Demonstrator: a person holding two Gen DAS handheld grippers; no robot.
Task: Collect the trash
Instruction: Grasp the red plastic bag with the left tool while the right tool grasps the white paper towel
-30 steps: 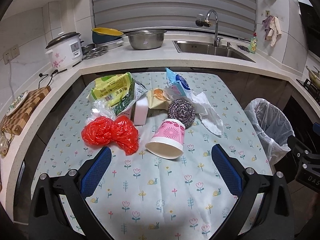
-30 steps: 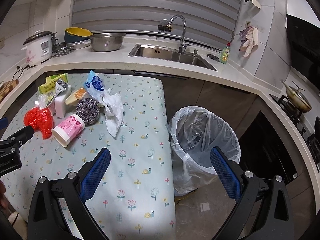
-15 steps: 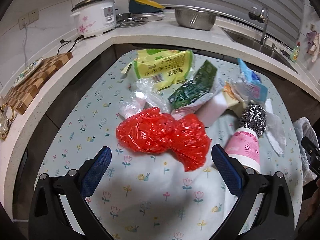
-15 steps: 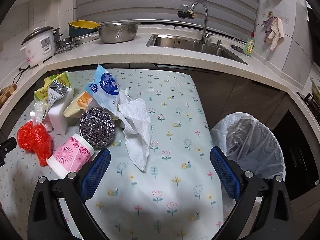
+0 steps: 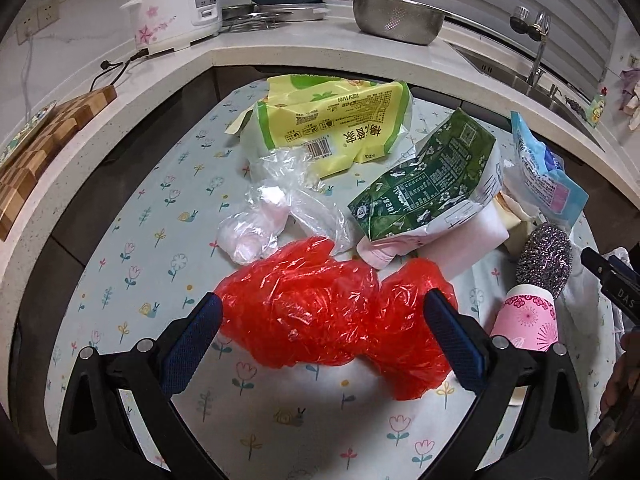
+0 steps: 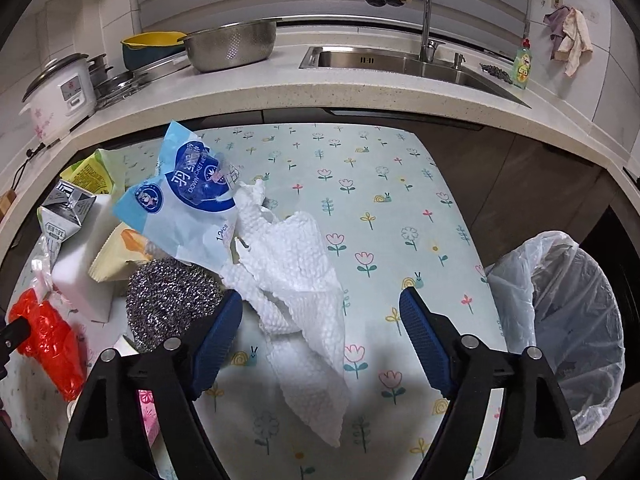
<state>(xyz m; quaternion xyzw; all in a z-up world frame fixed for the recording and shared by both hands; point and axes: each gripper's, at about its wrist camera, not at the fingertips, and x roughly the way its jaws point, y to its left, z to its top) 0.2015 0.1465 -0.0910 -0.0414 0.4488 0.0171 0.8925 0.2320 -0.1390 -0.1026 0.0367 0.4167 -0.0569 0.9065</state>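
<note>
None of the trash is showing as collected yet: we are finding the lined bin [image 6: 560, 332] beside the table [image 6: 360, 184] with nothing visible inside its liner, though its bottom is hidden from us.

We are holding the left gripper [image 5: 320, 336] wide open, its blue pads straddling the crumpled red plastic bag [image 5: 328, 312] and gripping nothing. We are holding the right gripper [image 6: 320, 336] equally wide, empty, poised over the white paper towel [image 6: 296, 280].

We are still counting the whole pile on the cloth: yellow wrapper [image 5: 336, 120], green carton [image 5: 432, 184], clear plastic bag [image 5: 276, 208], blue packet [image 6: 188, 208], steel scourer [image 6: 172, 300] and pink paper cup [image 5: 528, 320].

We are judging the work as just starting, with every item awaiting transfer.
</note>
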